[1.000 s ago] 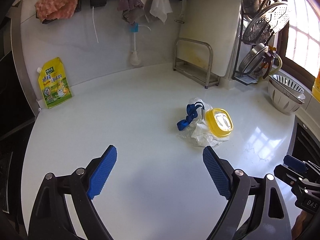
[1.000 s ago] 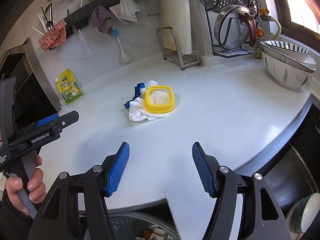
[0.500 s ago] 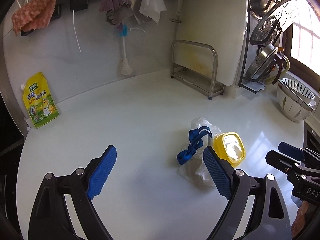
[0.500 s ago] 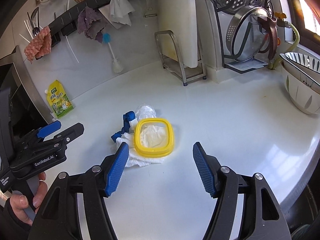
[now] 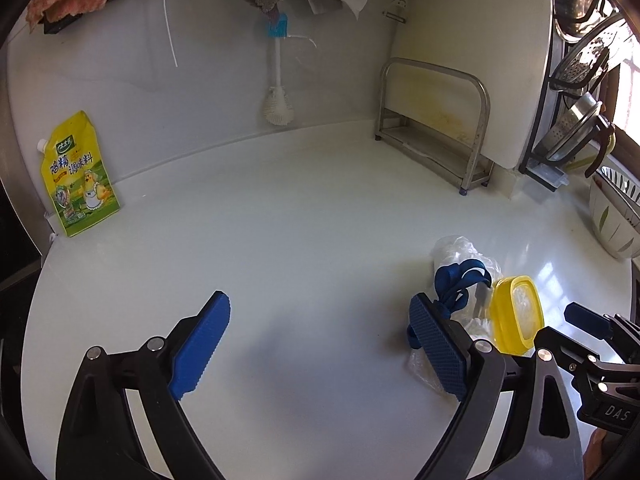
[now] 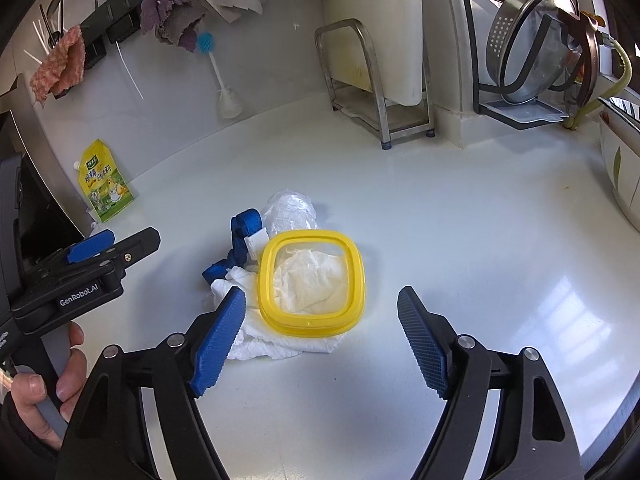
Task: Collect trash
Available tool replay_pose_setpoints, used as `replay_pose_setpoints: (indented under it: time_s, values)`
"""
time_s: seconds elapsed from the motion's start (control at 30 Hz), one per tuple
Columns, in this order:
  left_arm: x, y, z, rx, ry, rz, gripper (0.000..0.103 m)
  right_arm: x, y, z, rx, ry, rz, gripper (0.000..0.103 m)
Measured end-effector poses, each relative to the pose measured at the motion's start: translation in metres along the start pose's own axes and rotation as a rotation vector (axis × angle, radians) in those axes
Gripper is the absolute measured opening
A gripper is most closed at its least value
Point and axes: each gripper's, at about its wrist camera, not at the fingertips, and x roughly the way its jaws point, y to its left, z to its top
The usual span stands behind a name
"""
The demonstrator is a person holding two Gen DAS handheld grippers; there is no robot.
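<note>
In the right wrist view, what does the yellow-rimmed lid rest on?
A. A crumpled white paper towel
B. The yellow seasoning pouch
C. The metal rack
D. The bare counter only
A: the yellow-rimmed lid lies on top of the crumpled white paper towel, which spreads out beneath it and shows through its clear centre.

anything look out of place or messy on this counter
Yes: a small heap of litter sits mid-counter, a yellow-rimmed clear plastic lid lying on crumpled white tissue, with a tangled blue strap and a crinkled clear plastic bag beside it.
</note>
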Motion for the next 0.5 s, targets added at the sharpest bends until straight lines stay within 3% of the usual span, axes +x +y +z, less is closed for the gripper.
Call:
replay_pose_setpoints:
  time_s: [0.13, 0.5]
  values:
    - [0.001, 0.004, -0.002, 0.006, -0.013, 0.034, 0.094, 0.005, 0.004, 0.004, -0.007, 0.002, 0.005, 0.079]
    - [0.006, 0.007, -0.005, -0.006, 0.015, 0.018, 0.095, 0.019, 0.013, 0.008, -0.059, 0.017, -0.038, 0.078]
